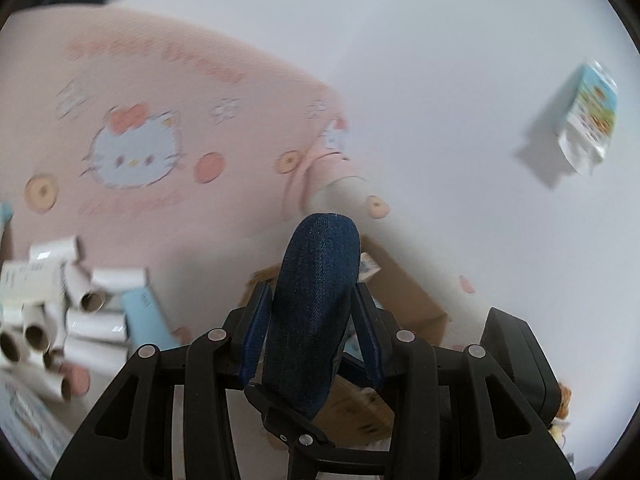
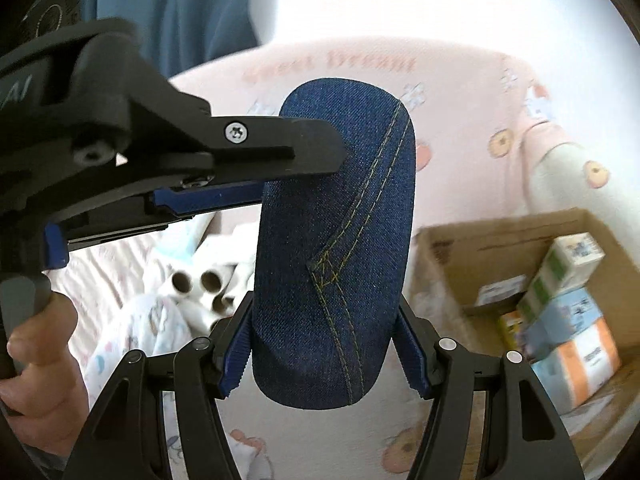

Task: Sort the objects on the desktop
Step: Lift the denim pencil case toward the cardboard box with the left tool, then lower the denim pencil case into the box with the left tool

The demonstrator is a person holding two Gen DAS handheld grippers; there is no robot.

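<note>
Pink cartoon-print cloth (image 1: 132,200) covers the surface below, with a pale wall behind it.

Both claws grip one denim case (image 2: 336,248), lifted clear of the cloth. The right claw (image 2: 326,350) points forward and downward, and its blue pads (image 2: 236,360) are clamped on the case's lower end. The left claw (image 1: 310,336) comes in from the side, closed on the case's upper part; in the right view its black finger (image 2: 280,148) lies across the top of the case. A hand (image 2: 40,360) wraps the left claw's handle at that view's lower left edge.

Cardboard tubes (image 1: 60,312) lie heaped on the cloth off to one side, near a light blue box (image 1: 146,316). An open carton (image 2: 532,292) sits on the other side, holding several small packets (image 2: 568,320). A printed pouch (image 1: 588,116) appears to hang or stand against the wall, though blur makes that unclear. Blue fabric (image 2: 180,8) hangs at the back.
</note>
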